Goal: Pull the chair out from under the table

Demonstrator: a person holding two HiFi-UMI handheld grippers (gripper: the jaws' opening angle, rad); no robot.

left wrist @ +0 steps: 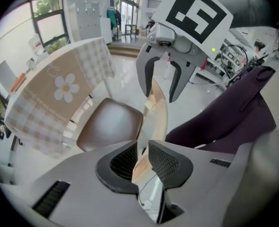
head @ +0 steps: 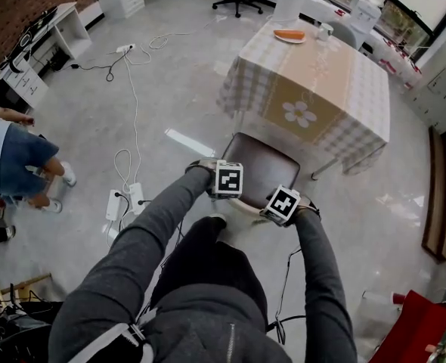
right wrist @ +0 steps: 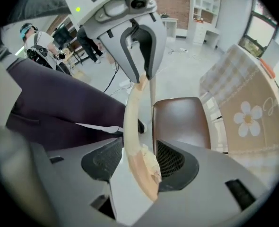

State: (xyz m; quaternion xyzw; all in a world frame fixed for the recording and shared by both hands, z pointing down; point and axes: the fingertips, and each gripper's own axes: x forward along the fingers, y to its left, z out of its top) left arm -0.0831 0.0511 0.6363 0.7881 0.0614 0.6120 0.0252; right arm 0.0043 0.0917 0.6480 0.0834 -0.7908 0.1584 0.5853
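Observation:
The chair stands out from the table (head: 336, 66), its brown seat (head: 262, 166) (left wrist: 108, 124) (right wrist: 179, 119) fully in view, about a seat's length from the checked cloth. Both grippers point down over its pale curved backrest rail (left wrist: 156, 112) (right wrist: 132, 119). My left gripper (head: 227, 180) (left wrist: 142, 162) has its pads tight on both sides of the rail. The right gripper (head: 283, 204) (right wrist: 139, 162) straddles the same rail with jaws wide; the rail lies against one pad and well off the other. Each gripper shows in the other's view, farther along the rail.
Power strips and cables (head: 125, 201) lie on the floor left of the chair. A person (head: 15, 157) crouches at the left edge. A plate with an orange item (head: 289, 36) sits on the table. A red object (head: 412, 324) is at bottom right.

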